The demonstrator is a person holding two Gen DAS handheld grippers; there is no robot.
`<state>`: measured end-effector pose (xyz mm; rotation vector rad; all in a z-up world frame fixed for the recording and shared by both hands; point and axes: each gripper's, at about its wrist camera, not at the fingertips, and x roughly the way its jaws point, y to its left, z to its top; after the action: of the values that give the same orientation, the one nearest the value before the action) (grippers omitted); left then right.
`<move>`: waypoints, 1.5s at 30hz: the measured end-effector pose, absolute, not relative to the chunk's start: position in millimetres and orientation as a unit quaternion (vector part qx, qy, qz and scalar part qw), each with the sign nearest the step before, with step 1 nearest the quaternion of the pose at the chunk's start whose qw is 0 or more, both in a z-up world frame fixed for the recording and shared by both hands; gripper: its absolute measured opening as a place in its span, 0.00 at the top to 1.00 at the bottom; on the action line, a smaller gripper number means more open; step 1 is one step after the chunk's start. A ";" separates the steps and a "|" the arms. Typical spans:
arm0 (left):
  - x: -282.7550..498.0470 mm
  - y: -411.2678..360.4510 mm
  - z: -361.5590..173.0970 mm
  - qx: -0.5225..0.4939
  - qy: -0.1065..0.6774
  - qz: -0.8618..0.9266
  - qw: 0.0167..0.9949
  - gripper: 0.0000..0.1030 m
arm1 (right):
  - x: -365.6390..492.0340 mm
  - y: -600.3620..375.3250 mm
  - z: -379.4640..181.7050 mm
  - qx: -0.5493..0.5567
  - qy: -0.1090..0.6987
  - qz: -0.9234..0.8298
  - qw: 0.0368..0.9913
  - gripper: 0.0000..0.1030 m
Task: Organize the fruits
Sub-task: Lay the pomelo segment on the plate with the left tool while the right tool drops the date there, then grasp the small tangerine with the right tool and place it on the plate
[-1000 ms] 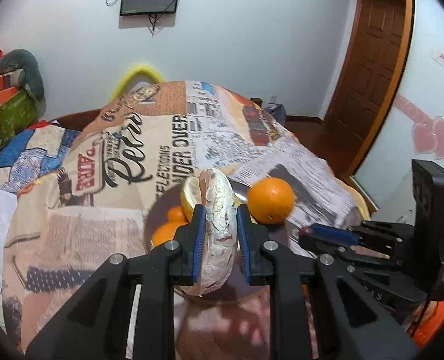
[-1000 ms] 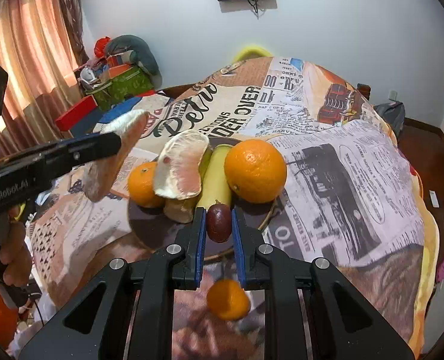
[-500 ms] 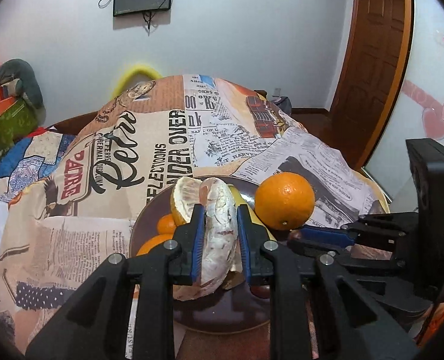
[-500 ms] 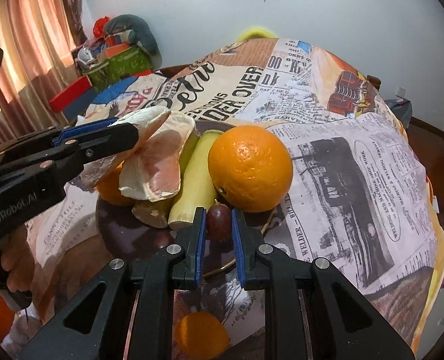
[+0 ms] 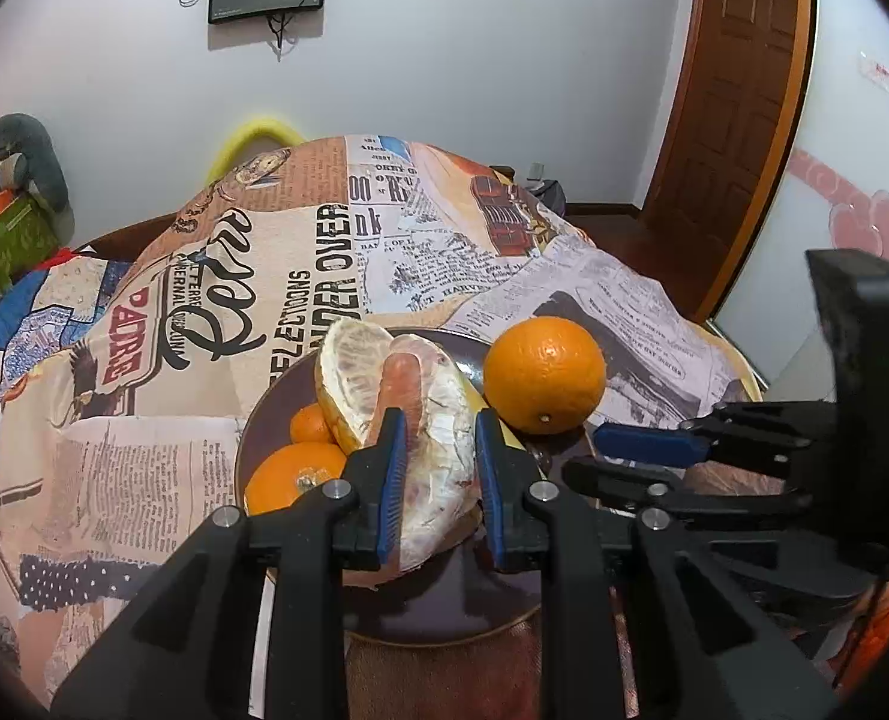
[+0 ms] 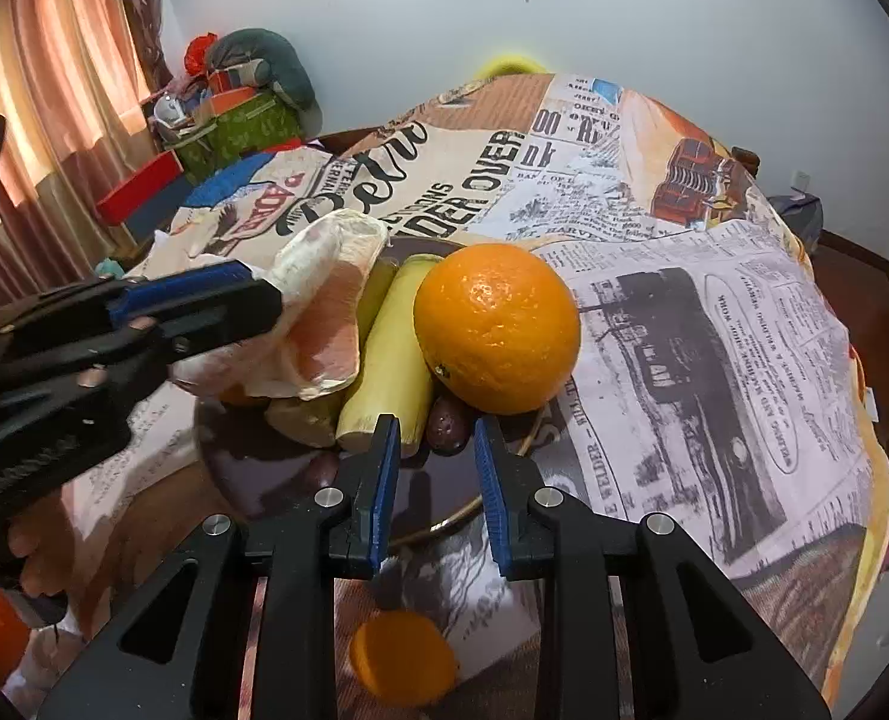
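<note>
Fruit mostly plated: left gripper [image 5: 435, 468] clenches peeled pomelo segment [image 5: 438, 420] over dark round plate [image 5: 444, 624]; right gripper [image 6: 435, 474], jaws just opening, releases dark grape [image 6: 446, 427]; small orange [image 6: 402, 666] waits on the desk.

The left gripper [image 5: 435, 474] holds a peeled pomelo wedge [image 5: 438, 450] between its jaws over a dark plate [image 5: 444, 618]. A big orange [image 5: 543, 375] and two small oranges [image 5: 291, 474] sit there too. The right gripper [image 5: 636, 456] reaches in beside it.

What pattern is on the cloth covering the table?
The tablecloth has a vintage newspaper-collage print, with headlines and pictures in cream, brown and orange; the right wrist view shows it best.
</note>
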<state>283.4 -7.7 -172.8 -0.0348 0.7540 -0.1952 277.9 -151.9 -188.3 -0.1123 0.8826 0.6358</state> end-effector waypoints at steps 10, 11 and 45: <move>278.3 -2.4 -170.5 -0.034 0.392 -0.101 0.914 0.76 | 247.0 -170.7 -177.3 -0.068 0.408 0.287 0.864 0.59; 276.6 -1.4 -169.7 -0.037 0.393 -0.100 0.914 0.76 | 245.1 -171.3 -177.5 -0.068 0.409 0.287 0.863 0.59; 221.6 49.5 -184.0 -0.061 0.409 -0.040 0.910 0.52 | 229.6 -152.7 -197.1 -0.058 0.435 0.310 0.843 0.68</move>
<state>221.6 49.5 -184.0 -0.1259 0.8440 -0.0820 229.6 -152.7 -197.1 -0.1216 0.9182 0.6552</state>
